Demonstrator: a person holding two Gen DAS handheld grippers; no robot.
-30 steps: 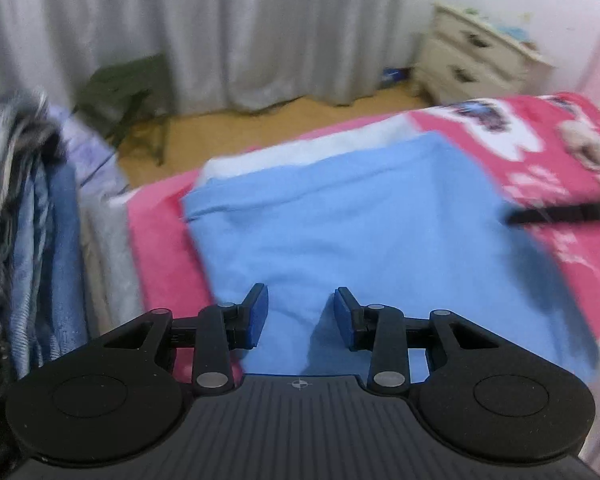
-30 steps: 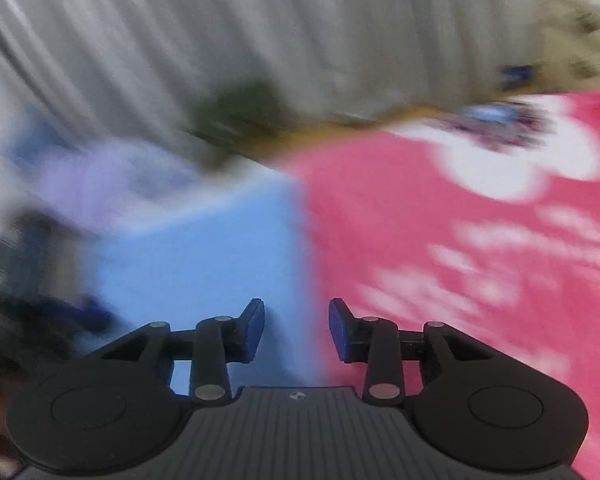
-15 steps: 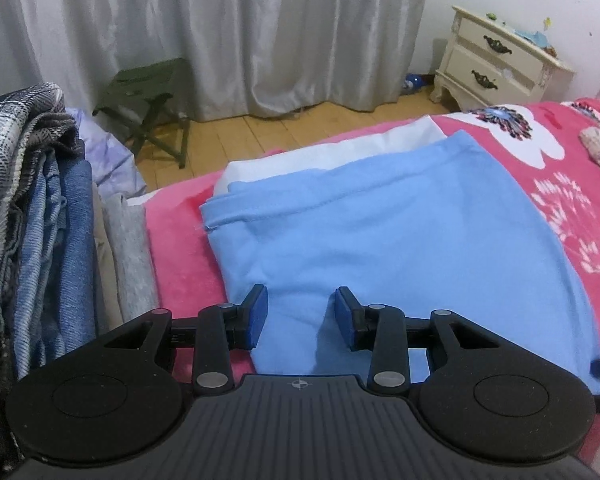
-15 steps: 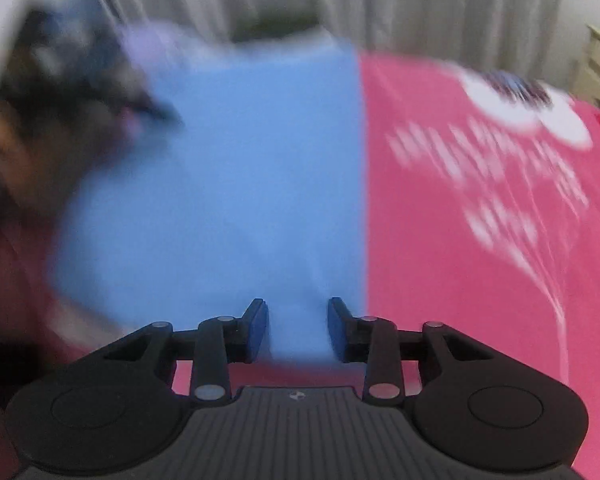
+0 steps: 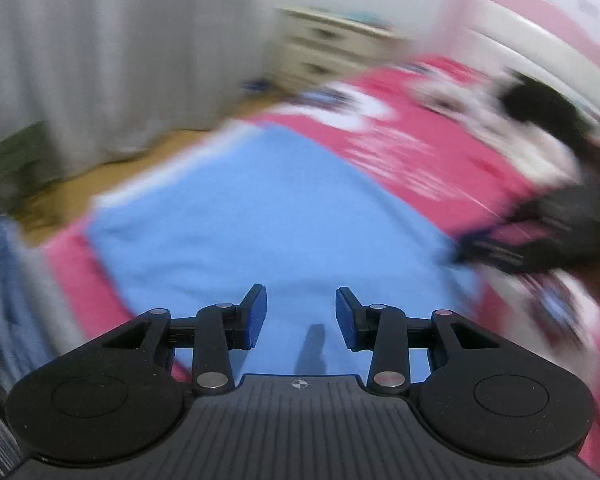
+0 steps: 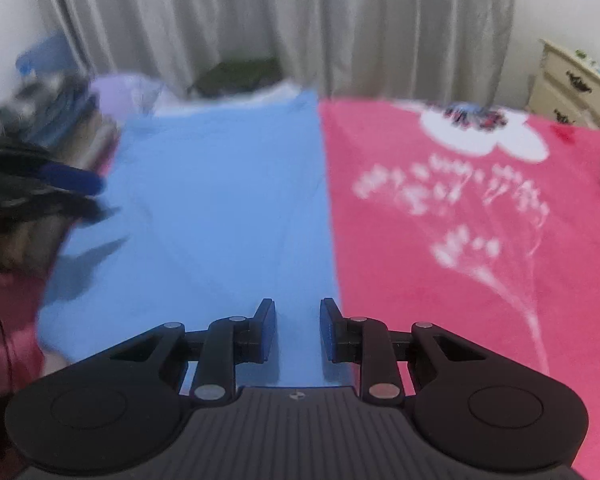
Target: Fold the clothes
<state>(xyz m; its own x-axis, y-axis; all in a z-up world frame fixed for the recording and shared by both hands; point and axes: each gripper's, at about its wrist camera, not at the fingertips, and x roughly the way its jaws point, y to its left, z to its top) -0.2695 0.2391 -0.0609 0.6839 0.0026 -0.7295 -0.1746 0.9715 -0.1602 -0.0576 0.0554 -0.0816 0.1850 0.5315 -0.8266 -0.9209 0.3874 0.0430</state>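
On the pink bedspread (image 6: 480,240) the blue garment (image 6: 220,208) lies flat, its long axis running away from both grippers toward the curtain (image 6: 300,20). The right gripper (image 6: 298,330) sits over the garment's near right corner, just inside the straight right edge, jaws narrow with nothing pinched between them. The left gripper (image 5: 301,318) hovers over the near hem, jaws parted wider and empty. The right looks nearer to an edge.
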